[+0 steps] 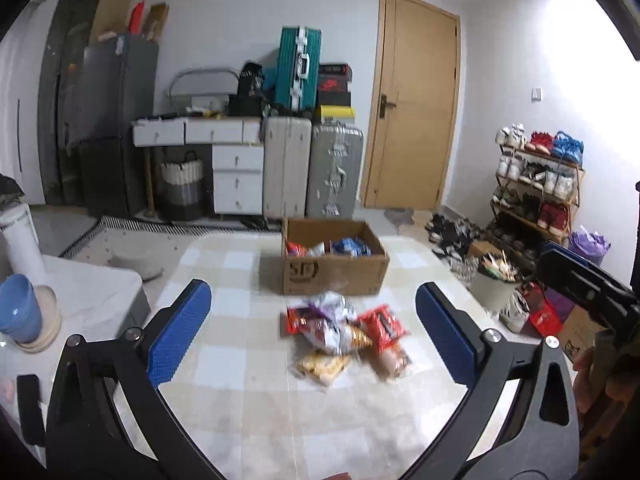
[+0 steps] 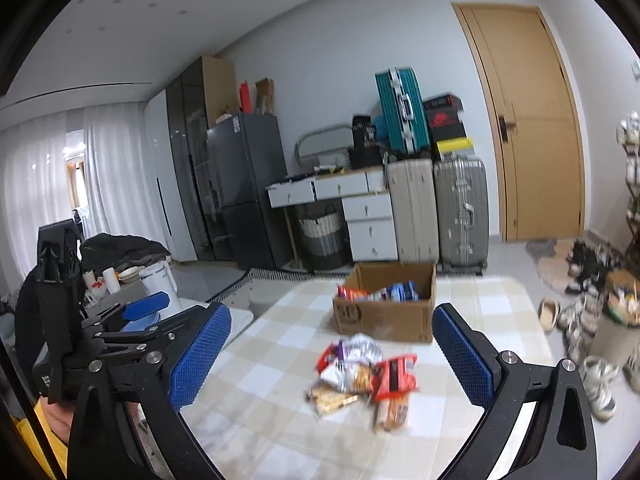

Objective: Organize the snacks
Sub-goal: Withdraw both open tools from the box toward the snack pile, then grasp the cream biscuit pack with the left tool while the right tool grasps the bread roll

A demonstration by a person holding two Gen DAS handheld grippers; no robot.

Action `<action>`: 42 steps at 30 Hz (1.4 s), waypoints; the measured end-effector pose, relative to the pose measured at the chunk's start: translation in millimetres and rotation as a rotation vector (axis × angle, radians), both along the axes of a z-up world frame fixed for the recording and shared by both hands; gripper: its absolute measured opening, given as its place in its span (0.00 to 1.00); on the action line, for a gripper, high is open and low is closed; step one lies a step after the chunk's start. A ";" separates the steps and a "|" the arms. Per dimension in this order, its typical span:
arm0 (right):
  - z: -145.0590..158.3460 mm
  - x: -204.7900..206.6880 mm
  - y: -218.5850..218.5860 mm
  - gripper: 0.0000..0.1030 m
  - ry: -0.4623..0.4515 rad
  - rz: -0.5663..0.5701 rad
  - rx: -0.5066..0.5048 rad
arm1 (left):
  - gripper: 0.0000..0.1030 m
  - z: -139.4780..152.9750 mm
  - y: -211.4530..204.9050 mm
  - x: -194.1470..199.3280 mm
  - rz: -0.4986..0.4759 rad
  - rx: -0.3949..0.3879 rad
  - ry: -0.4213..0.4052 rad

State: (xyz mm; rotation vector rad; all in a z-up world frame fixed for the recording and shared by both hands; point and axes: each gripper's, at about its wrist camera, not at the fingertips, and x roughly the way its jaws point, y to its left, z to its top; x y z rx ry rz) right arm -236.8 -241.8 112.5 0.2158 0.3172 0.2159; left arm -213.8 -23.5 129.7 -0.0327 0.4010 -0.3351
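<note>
A loose pile of snack packets, red, silver and yellow, lies on the checked tablecloth. Behind it stands an open cardboard box with several packets inside. My left gripper is open, its blue pads wide apart and short of the pile, with nothing between them. My right gripper is open too, hovering before the pile and holding nothing. Each gripper shows in the other's view: the right one at the right edge, the left one at the left.
A low white side table to the left carries a blue bowl. A waste bin and scattered shoes lie right of the table, before a shoe rack. Suitcases, drawers and a wooden door line the back wall.
</note>
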 end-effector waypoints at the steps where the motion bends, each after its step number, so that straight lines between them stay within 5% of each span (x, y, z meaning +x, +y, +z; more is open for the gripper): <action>1: -8.8 -0.1 -0.7 0.99 0.011 -0.002 0.004 | 0.99 -9.5 0.3 0.3 -0.007 -0.002 0.016; 17: -82.4 42.7 -12.5 0.99 0.133 -0.013 0.003 | 0.99 -97.8 -51.0 119.3 -0.044 0.044 0.149; 37: -202.7 158.4 -15.8 0.98 0.507 0.021 -0.020 | 0.99 -237.2 -91.7 255.6 -0.077 0.098 0.450; 42: -216.6 176.6 -13.4 0.85 0.550 0.022 -0.051 | 0.98 -255.6 -109.7 282.7 -0.095 0.139 0.472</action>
